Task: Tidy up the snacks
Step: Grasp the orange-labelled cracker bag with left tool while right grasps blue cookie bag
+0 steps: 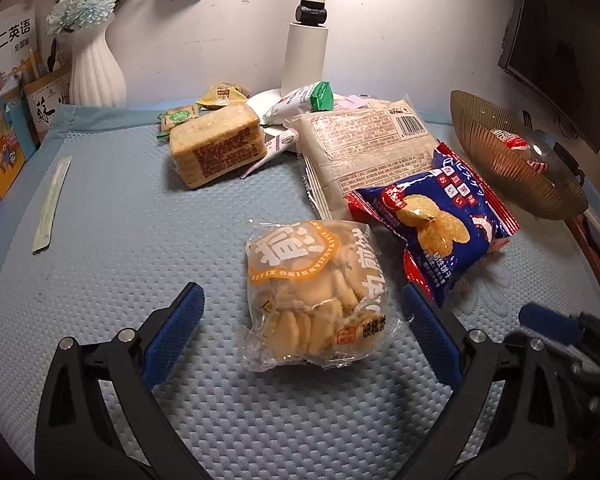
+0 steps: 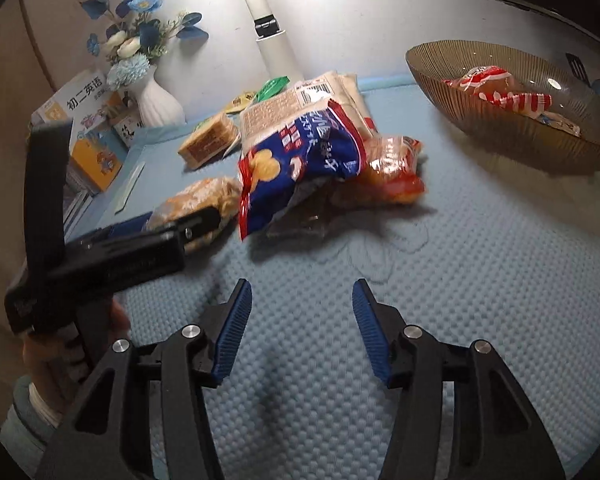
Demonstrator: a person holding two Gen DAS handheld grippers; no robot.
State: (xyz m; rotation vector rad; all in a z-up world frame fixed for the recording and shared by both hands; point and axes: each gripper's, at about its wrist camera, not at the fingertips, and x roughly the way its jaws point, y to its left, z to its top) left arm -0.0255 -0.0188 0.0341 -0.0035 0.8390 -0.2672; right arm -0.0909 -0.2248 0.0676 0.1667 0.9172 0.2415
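Straddling the cookie bag [image 1: 316, 296], the left claw [image 1: 300, 312] gapes wide; right claw [image 2: 300, 320] spread, empty.

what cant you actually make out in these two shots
- Bowl contents: the left wrist view's rim hides most; the right wrist view shows only red-and-white wrappers.
- Orange packet: blurred in the right wrist view, hidden behind the blue chip bag in the left.
- Small packets by the lamp: print too small.
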